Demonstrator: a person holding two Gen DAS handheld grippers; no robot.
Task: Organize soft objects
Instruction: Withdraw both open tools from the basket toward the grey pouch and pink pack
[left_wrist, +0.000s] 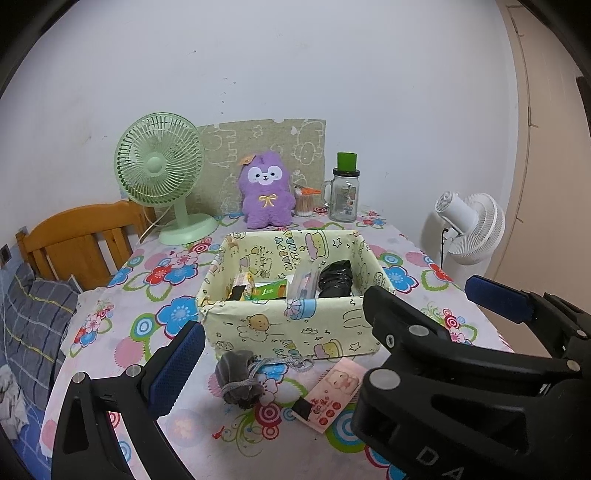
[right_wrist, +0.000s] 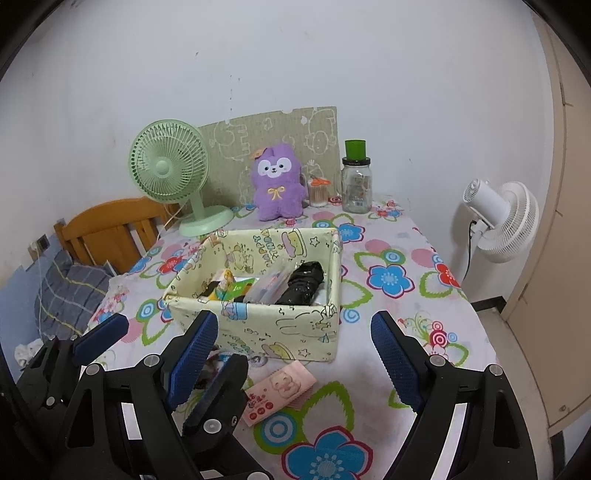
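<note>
A yellow cartoon-print fabric box (left_wrist: 295, 328) (right_wrist: 280, 328) stands mid-table and holds packets and a black bundle (left_wrist: 335, 278) (right_wrist: 303, 282). In front of it lie a grey drawstring pouch (left_wrist: 238, 378) and a pink tissue pack (left_wrist: 330, 393) (right_wrist: 280, 391). A purple plush toy (left_wrist: 266, 190) (right_wrist: 279, 184) sits at the back by the wall. My left gripper (left_wrist: 280, 350) is open and empty above the pouch. My right gripper (right_wrist: 295, 362) is open and empty above the tissue pack; its arm shows at the right of the left wrist view (left_wrist: 491, 299).
A green desk fan (left_wrist: 162, 173) (right_wrist: 173, 177), a glass jar with green lid (left_wrist: 345, 192) (right_wrist: 356, 181) and a cotton-swab box (left_wrist: 304, 201) stand at the back. A wooden bed headboard (left_wrist: 77, 240) is left, a white fan (left_wrist: 476, 229) (right_wrist: 506, 221) right.
</note>
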